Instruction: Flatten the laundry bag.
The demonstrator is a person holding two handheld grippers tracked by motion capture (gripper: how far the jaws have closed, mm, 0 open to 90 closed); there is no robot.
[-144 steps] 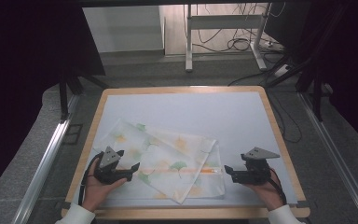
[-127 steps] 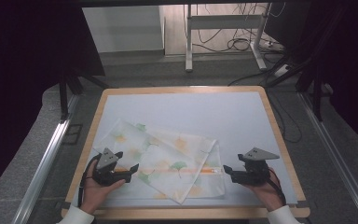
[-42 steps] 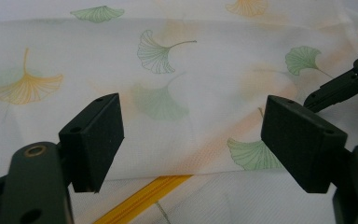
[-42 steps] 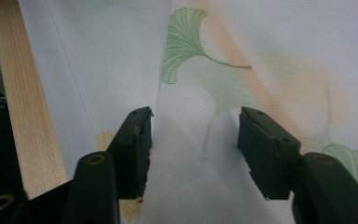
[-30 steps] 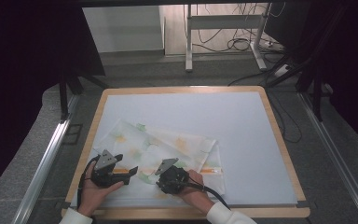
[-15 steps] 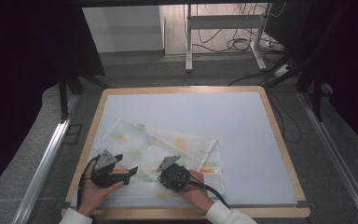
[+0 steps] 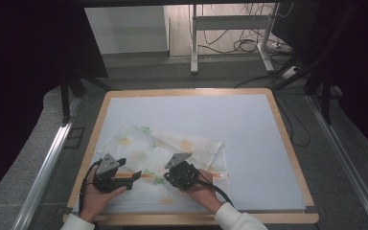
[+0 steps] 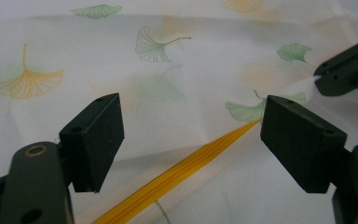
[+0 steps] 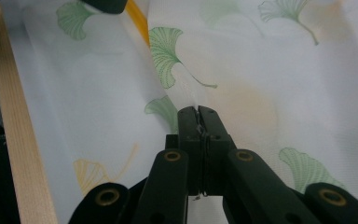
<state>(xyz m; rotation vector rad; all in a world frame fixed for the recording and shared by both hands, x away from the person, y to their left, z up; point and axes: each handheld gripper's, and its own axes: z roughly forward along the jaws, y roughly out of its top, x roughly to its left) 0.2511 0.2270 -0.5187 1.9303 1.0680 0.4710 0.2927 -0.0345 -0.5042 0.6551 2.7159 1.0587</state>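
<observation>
Thin, limp leaf-print cloth (image 7: pixel 172 158) with yellow zipper (image 8: pixel 177 175): right gripper (image 9: pixel 198 112) pinches a fold; left gripper (image 8: pixel 191 140), at 9 o'clock, spread.

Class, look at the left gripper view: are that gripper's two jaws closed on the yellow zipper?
No: the left gripper has its jaws standing wide apart, with the yellow zipper lying free on the leaf-print cloth between them.

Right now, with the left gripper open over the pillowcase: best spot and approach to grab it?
Grip the raised fabric edge beside the yellow zipper of the pillowcase, which lies flat elsewhere. Come in low along the table from the person's left; the open left gripper already straddles that line. The right gripper pinches fabric farther along.
</observation>
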